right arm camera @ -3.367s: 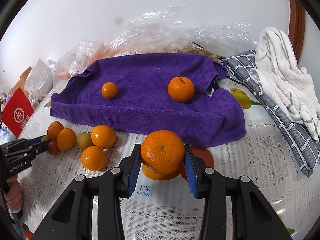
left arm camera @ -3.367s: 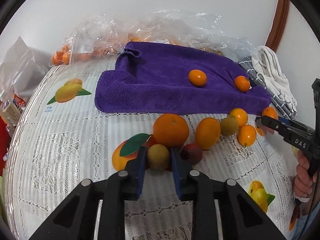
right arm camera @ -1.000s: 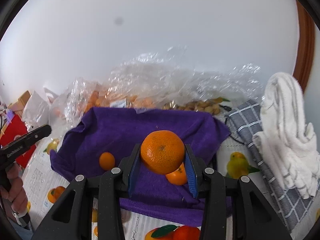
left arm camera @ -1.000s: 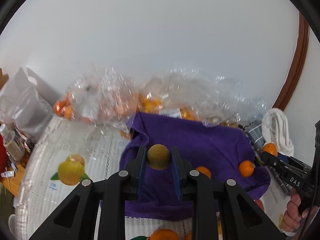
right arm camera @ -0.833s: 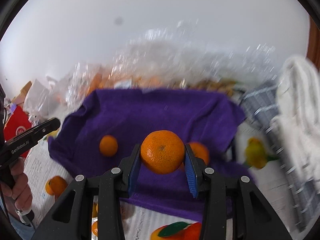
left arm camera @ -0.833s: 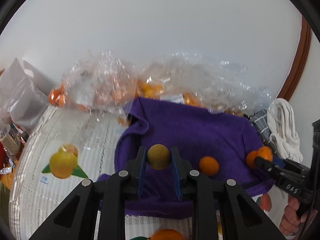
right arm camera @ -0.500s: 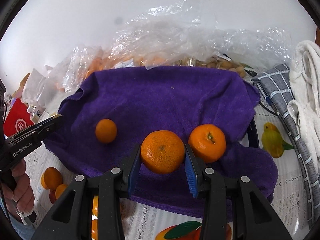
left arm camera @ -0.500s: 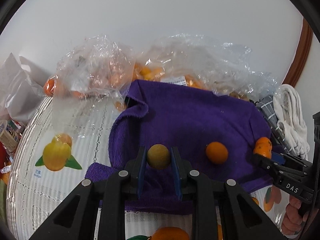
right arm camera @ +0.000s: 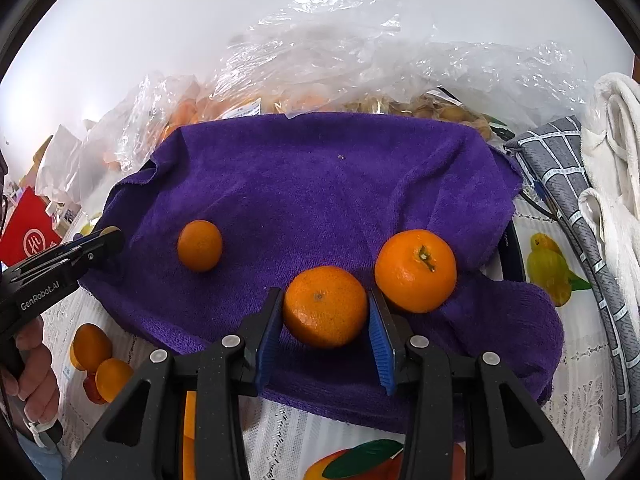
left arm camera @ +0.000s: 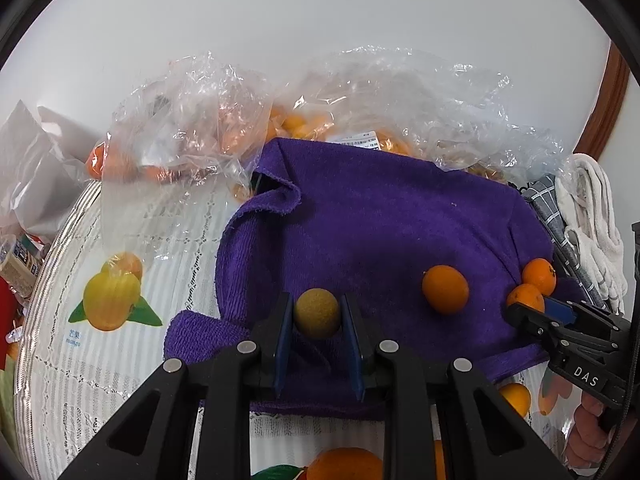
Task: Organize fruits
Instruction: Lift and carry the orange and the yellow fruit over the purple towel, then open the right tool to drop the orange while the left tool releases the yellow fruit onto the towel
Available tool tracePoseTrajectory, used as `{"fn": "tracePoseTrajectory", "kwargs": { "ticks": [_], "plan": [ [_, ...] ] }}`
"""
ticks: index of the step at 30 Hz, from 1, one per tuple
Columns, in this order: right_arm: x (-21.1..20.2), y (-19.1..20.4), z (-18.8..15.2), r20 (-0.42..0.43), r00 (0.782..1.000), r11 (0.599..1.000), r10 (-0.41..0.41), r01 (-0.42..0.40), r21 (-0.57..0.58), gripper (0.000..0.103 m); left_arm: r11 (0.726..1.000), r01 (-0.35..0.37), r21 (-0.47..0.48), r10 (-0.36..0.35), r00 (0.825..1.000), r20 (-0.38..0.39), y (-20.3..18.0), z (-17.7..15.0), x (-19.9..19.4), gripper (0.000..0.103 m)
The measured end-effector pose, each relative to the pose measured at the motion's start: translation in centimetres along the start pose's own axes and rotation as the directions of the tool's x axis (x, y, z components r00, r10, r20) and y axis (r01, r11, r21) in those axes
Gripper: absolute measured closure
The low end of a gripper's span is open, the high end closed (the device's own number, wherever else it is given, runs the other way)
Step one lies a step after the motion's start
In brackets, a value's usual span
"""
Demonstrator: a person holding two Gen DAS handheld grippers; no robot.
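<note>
My left gripper (left arm camera: 317, 316) is shut on a small yellow-brown round fruit (left arm camera: 317, 313), held low over the near left part of the purple towel (left arm camera: 380, 232). My right gripper (right arm camera: 325, 312) is shut on an orange mandarin (right arm camera: 325, 306) just above the towel (right arm camera: 312, 184), close beside a larger mandarin (right arm camera: 416, 270) lying there. A small orange fruit (right arm camera: 199, 245) rests on the towel to the left. In the left wrist view that small fruit (left arm camera: 445, 289) lies mid-towel, and the right gripper's tip (left arm camera: 520, 316) shows at the towel's right edge with two mandarins (left arm camera: 538, 276).
Clear plastic bags of fruit (left arm camera: 208, 128) crowd the back edge by the wall. A grey checked cloth (right arm camera: 568, 184) and white towel (right arm camera: 616, 152) lie at the right. Loose fruits (right arm camera: 100, 364) sit on the lace tablecloth (left arm camera: 96, 360) near the front left. A person's hand (right arm camera: 28, 376) holds the left gripper.
Both grippers have come down toward the purple towel with their fruits still held. The towel now fills more of both views and the wall shows less.
</note>
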State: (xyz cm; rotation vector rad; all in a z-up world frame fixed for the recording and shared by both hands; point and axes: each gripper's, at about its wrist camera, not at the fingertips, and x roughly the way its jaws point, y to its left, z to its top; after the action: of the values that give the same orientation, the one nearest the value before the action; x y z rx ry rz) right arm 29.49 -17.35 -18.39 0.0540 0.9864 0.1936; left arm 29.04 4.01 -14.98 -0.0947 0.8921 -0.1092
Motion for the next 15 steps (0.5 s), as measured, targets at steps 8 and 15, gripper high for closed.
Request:
{"fn": "tracePoseTrajectory", "kwargs": {
  "ticks": [8,15],
  "plan": [
    [-1.0,0.3,0.0,0.023,1.000,1.000,0.004,-0.004,-0.015,0.054,1.000,-0.012,0.026,0.012,1.000,-0.006,-0.6,-0.3,0.2,0.080],
    [-3.2,0.6,0.0,0.108,0.994,1.000,-0.006,0.009,-0.025,0.053,1.000,-0.008,0.027,0.009,1.000,-0.011,-0.6,-0.2,0.0,0.079]
  ]
}}
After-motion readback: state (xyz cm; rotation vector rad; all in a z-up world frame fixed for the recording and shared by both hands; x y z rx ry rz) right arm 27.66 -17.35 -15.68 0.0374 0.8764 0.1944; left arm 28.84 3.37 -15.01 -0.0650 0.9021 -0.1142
